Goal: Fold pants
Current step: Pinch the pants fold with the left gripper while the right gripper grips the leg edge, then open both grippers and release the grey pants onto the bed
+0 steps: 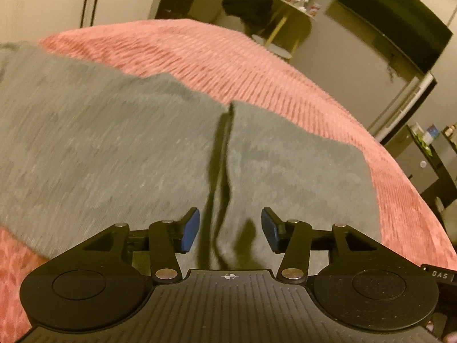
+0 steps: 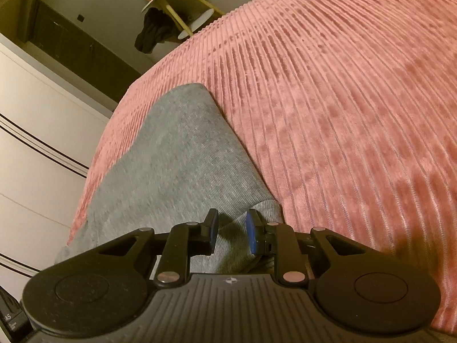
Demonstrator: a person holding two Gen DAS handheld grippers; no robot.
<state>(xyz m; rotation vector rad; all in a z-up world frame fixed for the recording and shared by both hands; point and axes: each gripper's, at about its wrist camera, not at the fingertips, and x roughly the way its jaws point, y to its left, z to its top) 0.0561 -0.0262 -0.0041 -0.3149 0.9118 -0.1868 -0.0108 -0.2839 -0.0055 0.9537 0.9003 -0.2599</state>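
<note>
- Left wrist view: grey pants (image 1: 114, 148) lie spread on a pink ribbed bedspread (image 1: 257, 65) on a bed; frame is motion-blurred.
- A dark fold line runs down the grey fabric toward the left tongs (image 1: 230, 230), with cloth on either side of it.
- Left tongs: released. The blue pads (image 1: 190, 231) stand apart over the fabric with nothing pinched between them; the cloth shows through the gap.
- Background: a small round side table with light wooden legs (image 1: 288, 20), dark clothing (image 1: 248, 8) draped beside it, a white wardrobe front (image 1: 51, 0) at upper left.
- Right wrist view: the pants (image 2: 171, 154) run as a grey band from the tongs toward the bed's far left edge, ending in a rounded corner; bedspread (image 2: 342, 114) bare to the right of it.
- Right tongs (image 2: 231, 235): jaws drawn close with grey fabric lying in the narrow gap. Whether the pads actually press on the cloth cannot be told from this frame.
- Left of the bed: white drawer fronts (image 2: 34, 131) with dark stripes; the side table (image 2: 171, 3) and dark garment (image 2: 151, 35) beyond.
</note>
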